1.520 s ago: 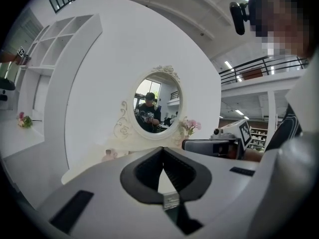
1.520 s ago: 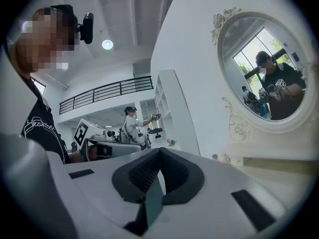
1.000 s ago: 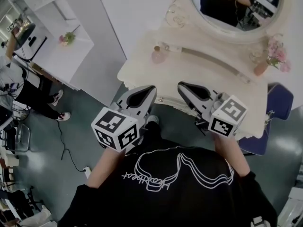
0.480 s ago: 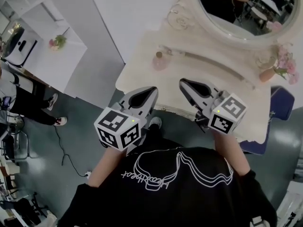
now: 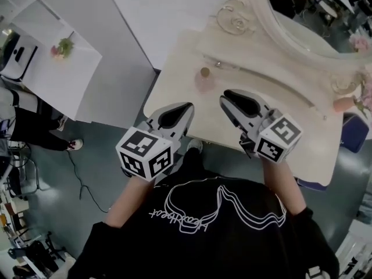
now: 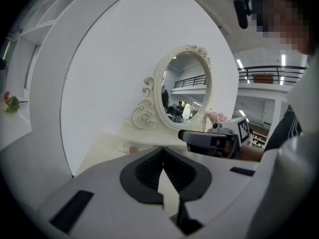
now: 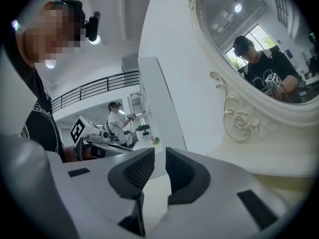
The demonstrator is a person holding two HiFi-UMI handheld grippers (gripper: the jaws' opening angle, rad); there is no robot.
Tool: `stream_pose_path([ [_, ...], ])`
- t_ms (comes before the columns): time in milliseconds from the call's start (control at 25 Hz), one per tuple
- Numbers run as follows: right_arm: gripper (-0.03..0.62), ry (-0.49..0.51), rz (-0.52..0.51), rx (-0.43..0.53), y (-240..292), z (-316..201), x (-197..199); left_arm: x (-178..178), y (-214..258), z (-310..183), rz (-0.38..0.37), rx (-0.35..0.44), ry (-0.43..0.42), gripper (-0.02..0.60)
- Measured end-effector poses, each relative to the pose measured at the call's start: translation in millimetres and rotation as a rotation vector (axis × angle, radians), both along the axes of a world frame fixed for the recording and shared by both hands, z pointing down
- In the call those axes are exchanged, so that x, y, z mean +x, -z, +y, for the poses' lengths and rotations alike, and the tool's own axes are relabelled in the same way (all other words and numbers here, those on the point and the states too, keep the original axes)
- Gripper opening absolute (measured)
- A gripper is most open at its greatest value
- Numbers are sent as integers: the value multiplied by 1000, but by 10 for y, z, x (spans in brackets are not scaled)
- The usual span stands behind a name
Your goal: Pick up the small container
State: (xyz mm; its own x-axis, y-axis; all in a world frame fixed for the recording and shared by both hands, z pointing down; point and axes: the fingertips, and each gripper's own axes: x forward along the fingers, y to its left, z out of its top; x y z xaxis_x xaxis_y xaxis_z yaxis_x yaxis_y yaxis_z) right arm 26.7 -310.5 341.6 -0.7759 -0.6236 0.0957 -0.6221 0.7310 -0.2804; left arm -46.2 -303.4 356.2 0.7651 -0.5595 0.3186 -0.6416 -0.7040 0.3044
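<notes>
Small container (image 5: 204, 81) stands upper centre, unheld. Right gripper (image 5: 228, 97), just below-right, has just been opening: jaws narrow, empty. Left gripper (image 5: 186, 107) is closed. Likely approach step: straddle it.

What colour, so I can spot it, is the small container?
The small container is pale pink with a brownish top, clearest in the head view.

left claw (image 5: 185, 107) and right claw (image 5: 228, 95) at the vanity table (image 5: 180, 74) edge, small container (image 5: 204, 80) just ahead.
</notes>
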Motion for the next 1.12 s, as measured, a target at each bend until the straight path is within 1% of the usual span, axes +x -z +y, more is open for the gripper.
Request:
stream_pose_path([
  [120, 102, -7, 22, -4, -155, -227, -35, -41, -97, -195, -13, -17, -5, 3],
  [160, 123, -9, 35, -1, -207, -297, -49, -52, -129, -255, -18, -22, -7, 3],
  [240, 158, -10, 78, 1, -333, -410, -79, -73, -198, -357, -27, -36, -8, 3],
  [280, 158, -12, 103, 0, -403, -459, -93, -85, -231, -404, -31, -44, -7, 3],
  [360, 178, -19, 139, -9, -535, -563, -110, -108, -295, -504, -35, -57, -5, 3],
  [480, 187, -38, 177, -24, -713, -728, -97, -118, -394, -639, -39, -73, -11, 3],
  [560, 181, -48, 213, -17, -830, -814, -87, -114, -460, -693, -41, -86, -23, 3],
  [640, 189, -53, 245, -18, -950, -895, -89, -110, -521, -741, -46, -96, -33, 3],
  [760, 187, -64, 271, -31, -1120, -1031, -110, -117, -612, -822, -54, -109, -44, 3],
  [1000, 183, -61, 332, -30, -1372, -1246, -195, -168, -778, -930, -71, -146, -36, 3],
  [1120, 179, -63, 343, -41, -1467, -1289, -232, -198, -840, -967, -83, -163, -30, 3],
])
